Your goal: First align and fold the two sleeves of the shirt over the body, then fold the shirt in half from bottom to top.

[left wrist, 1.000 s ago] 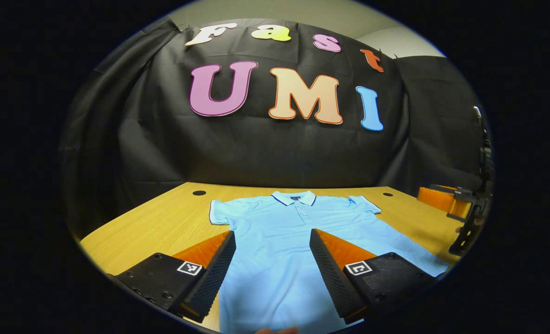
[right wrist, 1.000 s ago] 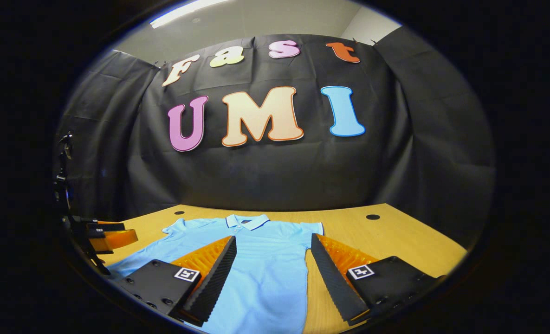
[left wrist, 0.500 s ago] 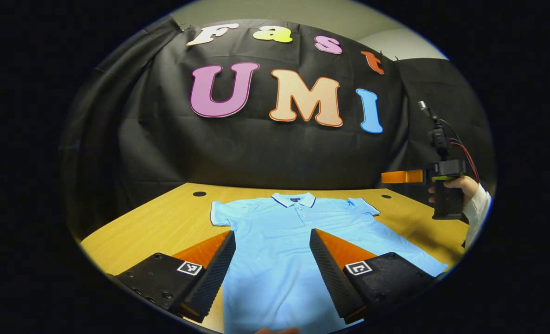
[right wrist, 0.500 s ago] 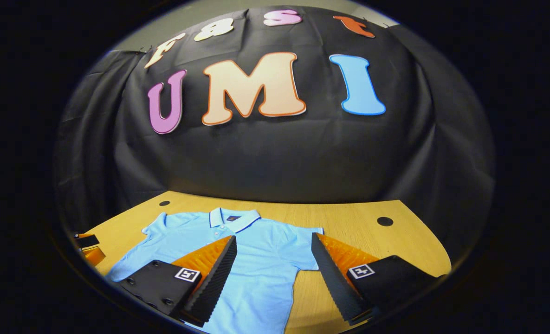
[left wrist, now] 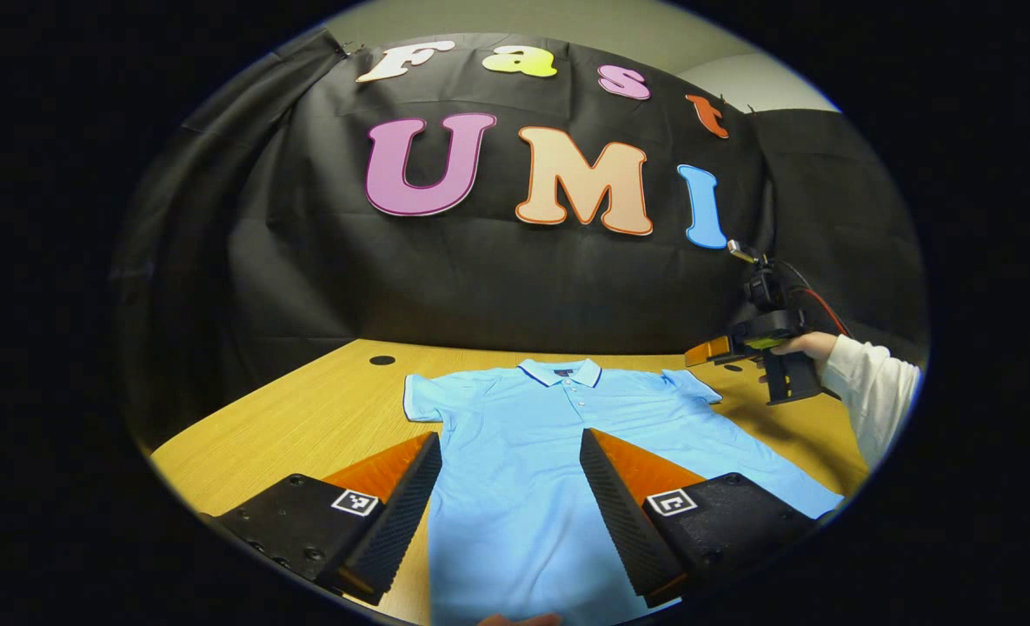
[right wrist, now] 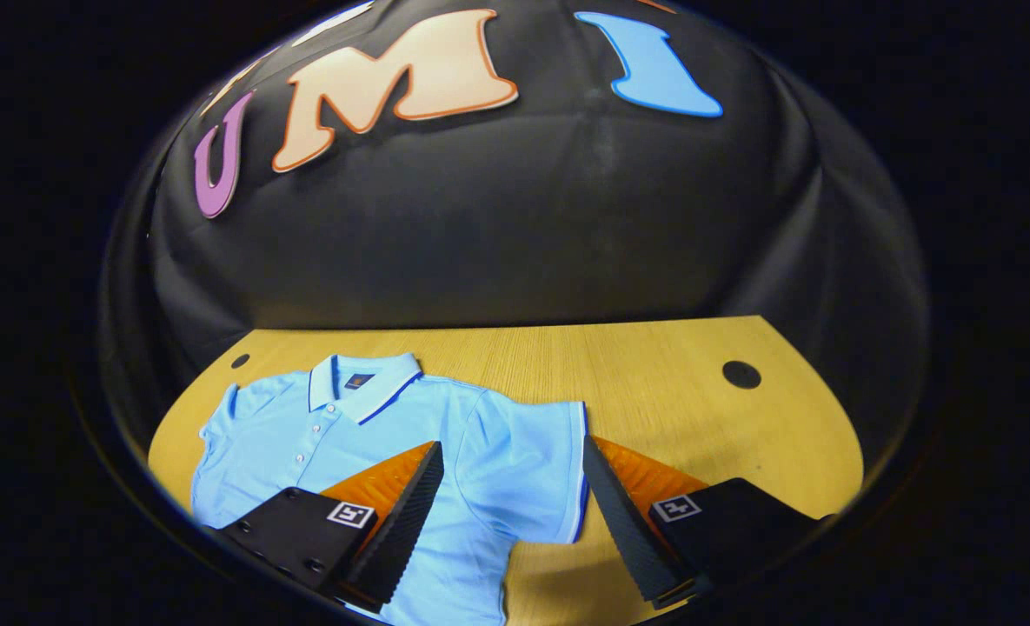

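Light-blue polo shirt (left wrist: 558, 435) spread flat, face up, collar toward the booth wall, on the wooden tabletop (left wrist: 306, 417), both short sleeves out to the sides and unfolded, apparently laid so for the first fold. Right sleeve (right wrist: 523, 469) framed between the parted fingers of the right tool (right wrist: 510, 504), poised just above it, nothing gripped (a likely lead-in to pinching the sleeve's edge). Seen from the left gripper view, right tool (left wrist: 714, 348) in a hand with a white sleeve (left wrist: 871, 391), near that sleeve's tip. Left tool (left wrist: 510, 496) over the shirt's lower body, fingers apart, clear of the cloth, holding nothing.
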Tool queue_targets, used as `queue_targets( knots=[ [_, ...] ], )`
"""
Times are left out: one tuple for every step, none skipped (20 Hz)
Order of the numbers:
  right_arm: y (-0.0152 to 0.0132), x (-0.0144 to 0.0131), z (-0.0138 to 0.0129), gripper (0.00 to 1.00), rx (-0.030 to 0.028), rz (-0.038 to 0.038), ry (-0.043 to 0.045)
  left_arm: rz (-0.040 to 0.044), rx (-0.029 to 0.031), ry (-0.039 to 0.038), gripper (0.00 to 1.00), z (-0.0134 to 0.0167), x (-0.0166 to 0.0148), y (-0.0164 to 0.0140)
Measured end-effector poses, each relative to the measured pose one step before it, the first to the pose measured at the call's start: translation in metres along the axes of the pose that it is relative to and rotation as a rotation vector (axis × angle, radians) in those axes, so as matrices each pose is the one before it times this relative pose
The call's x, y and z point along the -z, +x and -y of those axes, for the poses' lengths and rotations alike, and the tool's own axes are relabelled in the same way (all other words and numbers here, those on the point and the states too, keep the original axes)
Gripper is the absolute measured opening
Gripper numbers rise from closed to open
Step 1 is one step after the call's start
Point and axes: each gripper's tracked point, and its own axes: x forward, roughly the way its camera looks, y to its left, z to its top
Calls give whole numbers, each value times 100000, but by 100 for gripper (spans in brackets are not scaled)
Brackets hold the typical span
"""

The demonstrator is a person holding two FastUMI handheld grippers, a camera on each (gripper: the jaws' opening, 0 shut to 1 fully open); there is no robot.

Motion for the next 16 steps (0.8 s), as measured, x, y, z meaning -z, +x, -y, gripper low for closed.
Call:
queue_targets(
  knots=[
    [1101,152,632,100,1432,-132,2364,-584,440,-311,95,195,132,63],
    [807,375,606,99,1496,113,1264,-484,121,-355,95,-69,246,11],
    [557,166,382,99,1032,184,272,-456,208,-262,95,-9,106,-42],
    [366,311,109,94,306,39,-305,-325,-36,-337,95,-91,77,135],
    [189,363,142,97,616,-681,-726,-412,-146,-337,95,-103,42,143],
    [180,525,144,94,621,-952,-777,-517,-215,-203,95,-113,274,127],
    [172,493,180,97,523,-1320,-734,-483,-165,-61,95,-48,45,137],
    [200,531,84,94,434,-1467,-458,-362,-185,-89,96,-62,92,60],
    [152,512,155,94,396,-1599,-221,-201,-153,-36,96,-33,102,-10],
    [82,487,61,94,-62,-1173,-221,35,-10,8,95,-109,15,-183],
    [-78,168,127,97,138,-815,-206,157,90,50,95,105,-80,-30],
    [247,-101,50,93,-15,607,-647,174,110,-4,96,72,-54,116],
    [30,21,312,92,1432,-52,-942,75,242,-85,95,85,-1,-25],
    [20,126,264,90,769,373,-1508,-53,314,-131,95,65,-2,-4],
    [-12,27,327,91,554,227,-1446,-163,171,-81,95,50,52,22],
    [135,87,-214,81,-535,-33,-640,-241,58,-114,95,39,107,71]
  ],
)
